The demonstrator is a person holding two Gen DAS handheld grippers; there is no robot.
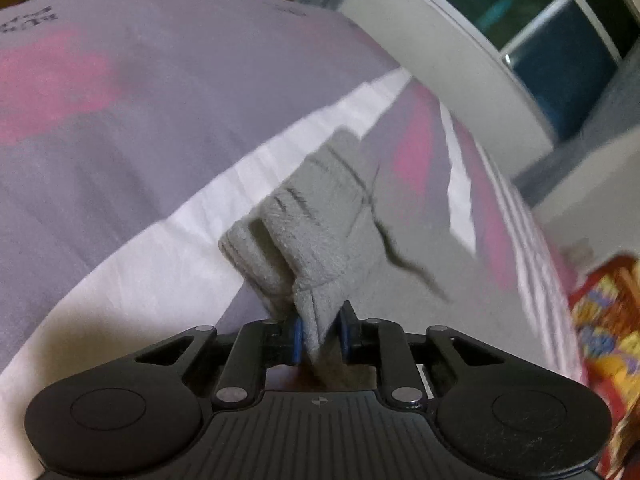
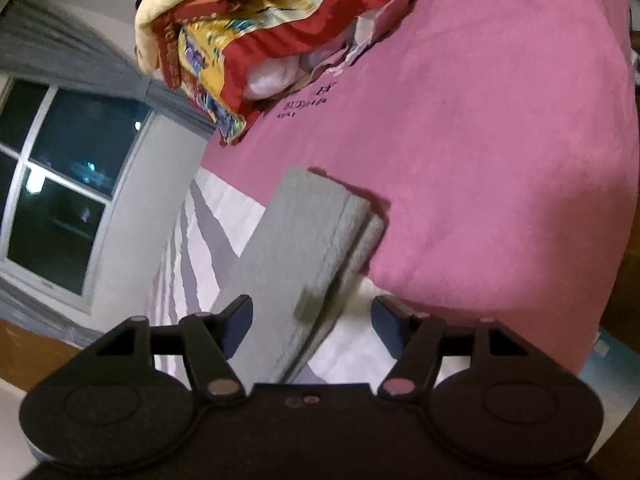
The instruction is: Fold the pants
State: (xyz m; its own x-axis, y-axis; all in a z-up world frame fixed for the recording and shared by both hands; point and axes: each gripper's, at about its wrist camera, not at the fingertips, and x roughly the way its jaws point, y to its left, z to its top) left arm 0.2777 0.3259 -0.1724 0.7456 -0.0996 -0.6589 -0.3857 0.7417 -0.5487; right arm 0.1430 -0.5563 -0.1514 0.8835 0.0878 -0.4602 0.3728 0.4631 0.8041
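- A bunched corner of the grey pants (image 1: 328, 216) is being pinched between the closed jaws of the left gripper (image 1: 320, 338), over the bed (image 1: 120, 280).
- The right gripper (image 2: 312, 320) is being held with jaws apart, a folded edge of the pants lying between them, unpressed.
- For a neat fold, the fabric should probably be kept taut and the edges lined up.
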